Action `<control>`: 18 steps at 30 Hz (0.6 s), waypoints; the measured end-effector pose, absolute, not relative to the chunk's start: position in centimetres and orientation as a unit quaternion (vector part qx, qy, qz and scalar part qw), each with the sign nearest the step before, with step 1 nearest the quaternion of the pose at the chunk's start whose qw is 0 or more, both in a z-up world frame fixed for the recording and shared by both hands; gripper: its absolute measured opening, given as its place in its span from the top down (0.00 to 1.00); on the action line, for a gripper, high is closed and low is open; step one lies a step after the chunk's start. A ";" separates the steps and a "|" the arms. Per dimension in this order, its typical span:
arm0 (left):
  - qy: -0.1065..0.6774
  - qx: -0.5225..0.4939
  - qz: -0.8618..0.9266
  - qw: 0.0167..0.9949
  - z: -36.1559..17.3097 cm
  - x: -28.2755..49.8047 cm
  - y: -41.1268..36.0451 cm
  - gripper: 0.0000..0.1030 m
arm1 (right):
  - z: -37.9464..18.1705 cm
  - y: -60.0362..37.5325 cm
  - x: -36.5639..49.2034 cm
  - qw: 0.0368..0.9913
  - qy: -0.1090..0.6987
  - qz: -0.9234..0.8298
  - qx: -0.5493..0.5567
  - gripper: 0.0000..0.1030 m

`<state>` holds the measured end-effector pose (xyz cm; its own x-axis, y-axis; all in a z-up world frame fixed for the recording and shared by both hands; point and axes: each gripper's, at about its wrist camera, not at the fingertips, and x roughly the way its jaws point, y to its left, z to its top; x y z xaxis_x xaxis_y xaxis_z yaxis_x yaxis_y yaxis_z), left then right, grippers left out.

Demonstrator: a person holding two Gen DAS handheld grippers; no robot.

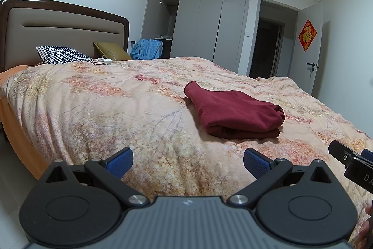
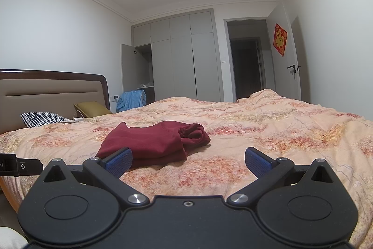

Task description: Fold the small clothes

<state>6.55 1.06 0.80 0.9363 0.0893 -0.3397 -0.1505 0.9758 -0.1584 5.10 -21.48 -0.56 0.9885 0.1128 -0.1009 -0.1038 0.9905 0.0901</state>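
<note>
A dark red garment [image 1: 233,112] lies folded in a compact stack on the floral quilt [image 1: 116,109]. It also shows in the right wrist view [image 2: 153,141], just ahead and left of centre. My left gripper [image 1: 188,162] is open and empty, hovering above the quilt, short of the garment and to its left. My right gripper [image 2: 188,161] is open and empty, close behind the garment. Part of the right gripper shows at the right edge of the left wrist view [image 1: 349,160].
The bed's headboard [image 1: 58,22] is at the far left with a houndstooth pillow [image 1: 60,54], an olive cushion [image 1: 112,50] and a white charger cable [image 1: 105,60]. A wardrobe [image 1: 205,15] and an open doorway [image 1: 270,43] lie beyond. The bed edge drops off at left.
</note>
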 end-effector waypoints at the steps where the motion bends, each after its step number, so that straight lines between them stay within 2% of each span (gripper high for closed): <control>1: 0.168 -0.091 0.061 0.980 0.8 6.6 1.1 0.00 | -0.6 -21.5 5.1 0.996 0.053 0.054 0.042 0.00; 11: 0.169 -0.093 0.052 0.980 0.6 6.5 0.9 0.00 | -0.5 -21.5 5.1 0.996 0.053 0.054 0.042 0.00; 18: 0.165 -0.052 0.075 0.982 0.9 6.3 -0.3 0.00 | -0.5 -21.5 5.1 0.996 0.053 0.054 0.043 0.00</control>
